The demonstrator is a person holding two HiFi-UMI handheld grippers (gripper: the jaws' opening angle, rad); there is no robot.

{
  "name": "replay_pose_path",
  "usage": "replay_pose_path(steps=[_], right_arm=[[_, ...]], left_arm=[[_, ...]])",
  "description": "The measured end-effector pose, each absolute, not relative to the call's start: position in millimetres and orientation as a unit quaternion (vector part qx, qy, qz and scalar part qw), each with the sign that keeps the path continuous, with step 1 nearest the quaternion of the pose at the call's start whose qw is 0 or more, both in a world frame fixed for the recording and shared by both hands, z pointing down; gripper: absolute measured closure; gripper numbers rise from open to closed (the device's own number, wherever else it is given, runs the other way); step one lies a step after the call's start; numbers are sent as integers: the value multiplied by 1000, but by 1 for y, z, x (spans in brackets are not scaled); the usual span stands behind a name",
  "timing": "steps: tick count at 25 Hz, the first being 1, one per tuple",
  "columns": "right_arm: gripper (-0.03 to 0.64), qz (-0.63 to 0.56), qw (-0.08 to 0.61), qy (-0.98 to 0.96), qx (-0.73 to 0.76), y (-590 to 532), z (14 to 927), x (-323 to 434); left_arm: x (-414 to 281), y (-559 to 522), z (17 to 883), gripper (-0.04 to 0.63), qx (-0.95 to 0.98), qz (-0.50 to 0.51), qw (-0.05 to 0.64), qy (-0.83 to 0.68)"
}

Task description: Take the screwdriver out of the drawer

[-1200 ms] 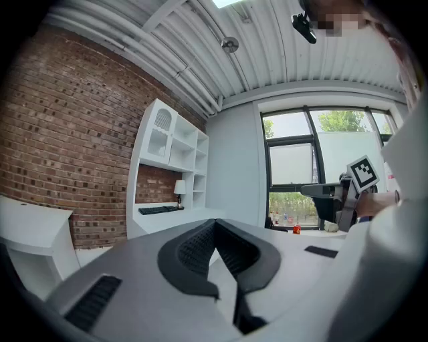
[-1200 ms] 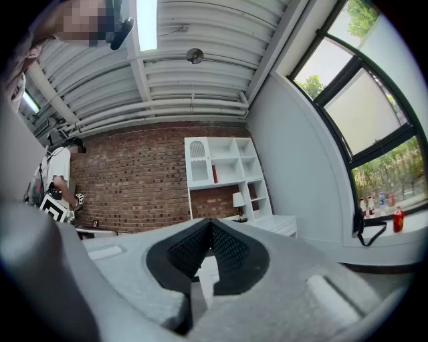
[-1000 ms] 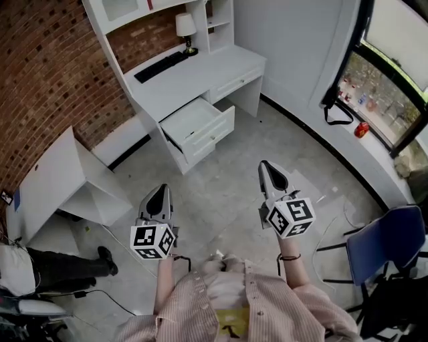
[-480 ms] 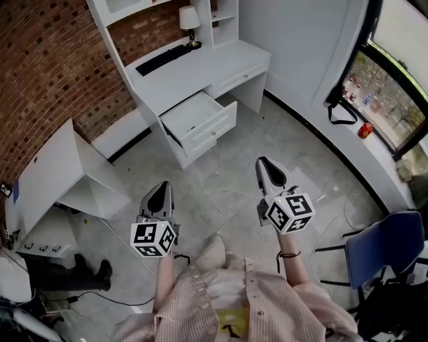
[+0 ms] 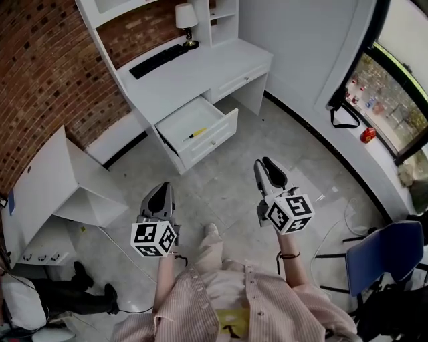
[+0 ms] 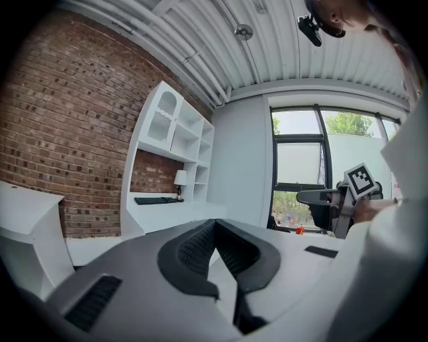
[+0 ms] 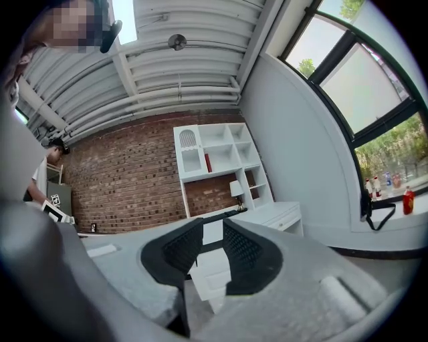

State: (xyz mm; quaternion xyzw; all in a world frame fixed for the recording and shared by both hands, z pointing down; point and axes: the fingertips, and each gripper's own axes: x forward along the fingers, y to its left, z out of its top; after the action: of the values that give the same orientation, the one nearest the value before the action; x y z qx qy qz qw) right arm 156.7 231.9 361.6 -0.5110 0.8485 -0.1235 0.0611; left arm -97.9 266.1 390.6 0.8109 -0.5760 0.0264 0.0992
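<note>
Red brick wall [image 5: 40,60], white desk [image 5: 207,70] with shelves [image 5: 221,17], grey tiled floor [image 5: 214,184], large window [image 5: 391,93], blue chair [image 5: 384,250].

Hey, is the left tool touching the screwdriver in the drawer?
Apart. Head view shows the left tool over the floor, well short of the open drawer holding the screwdriver.

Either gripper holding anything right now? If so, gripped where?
Nothing held. Left gripper jaws are shut, empty; right gripper jaws have just been opening, nothing between them. Yellow-handled screwdriver lies in the open white drawer.
</note>
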Motion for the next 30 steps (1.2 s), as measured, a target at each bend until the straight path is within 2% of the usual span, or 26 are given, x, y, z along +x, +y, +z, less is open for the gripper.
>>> replay_pose_path(steps=[11,30], right_arm=[[494,-135,45,845,-515,128,371,127],[492,-151,15,849,-506,25,392,86]], left_arm=[[-126,153,397,597,815,23,119,-567],[-157,58,423,597,815,23,153,-558]])
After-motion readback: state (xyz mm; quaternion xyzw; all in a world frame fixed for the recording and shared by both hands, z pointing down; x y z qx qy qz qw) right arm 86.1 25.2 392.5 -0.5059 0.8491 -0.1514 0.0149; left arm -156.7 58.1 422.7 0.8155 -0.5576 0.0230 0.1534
